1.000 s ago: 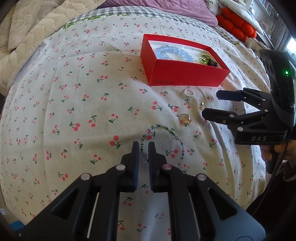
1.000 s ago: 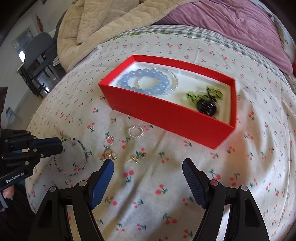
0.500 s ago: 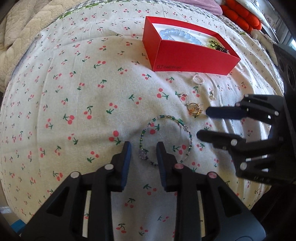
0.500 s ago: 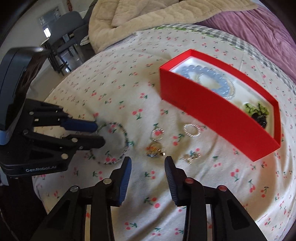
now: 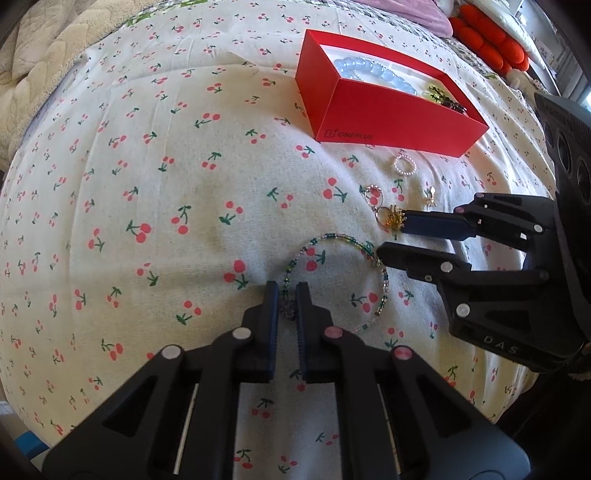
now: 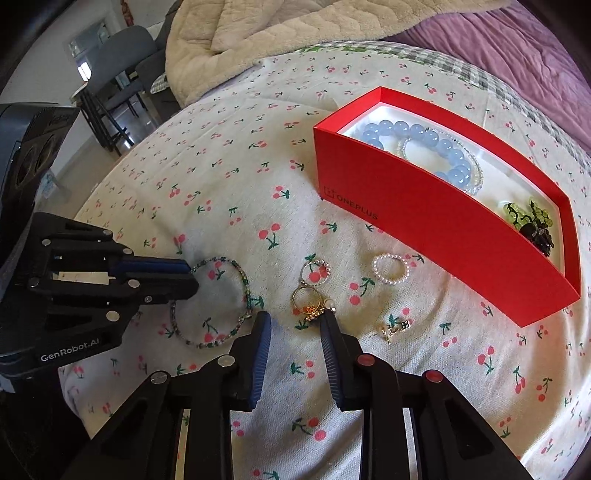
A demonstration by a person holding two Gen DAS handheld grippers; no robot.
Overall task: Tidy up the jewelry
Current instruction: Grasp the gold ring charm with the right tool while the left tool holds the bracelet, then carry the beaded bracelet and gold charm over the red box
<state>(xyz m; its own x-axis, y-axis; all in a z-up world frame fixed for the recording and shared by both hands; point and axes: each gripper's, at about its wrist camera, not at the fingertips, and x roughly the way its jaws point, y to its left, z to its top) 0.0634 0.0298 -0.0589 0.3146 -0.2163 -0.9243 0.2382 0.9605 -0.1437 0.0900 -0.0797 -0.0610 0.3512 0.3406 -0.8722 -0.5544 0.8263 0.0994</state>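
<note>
A green beaded bracelet point(image 5: 343, 238) point(image 6: 243, 277) lies on the cherry-print bedspread. My left gripper point(image 5: 287, 293) point(image 6: 192, 278) is closing, its pads pinching the bracelet's near-left strand. My right gripper point(image 6: 295, 319) point(image 5: 393, 238) stands just right of the bracelet. Its jaws are closing with only cloth between them. One fingertip point(image 6: 327, 319) touches a gold ring point(image 6: 314, 312) point(image 5: 391, 219); the other sits by the bracelet's edge. The red box point(image 6: 424, 229) point(image 5: 388, 118) behind holds a blue bead bracelet point(image 6: 417, 131) and a green-black piece point(image 6: 532, 221).
Loose on the cloth before the box are a pearl ring point(image 6: 374, 267) point(image 5: 396, 164), a silver ring point(image 6: 325, 264) and a small gold earring point(image 6: 391, 328). A beige blanket point(image 6: 277, 29) and a purple cover point(image 6: 517, 48) lie behind. Chairs point(image 6: 118, 74) stand beyond the bed's left edge.
My right gripper came in leftward and down beside the bracelet and gold ring, its jaws narrowing from wide. My left jaws parted briefly, then closed again on the bracelet strand.
</note>
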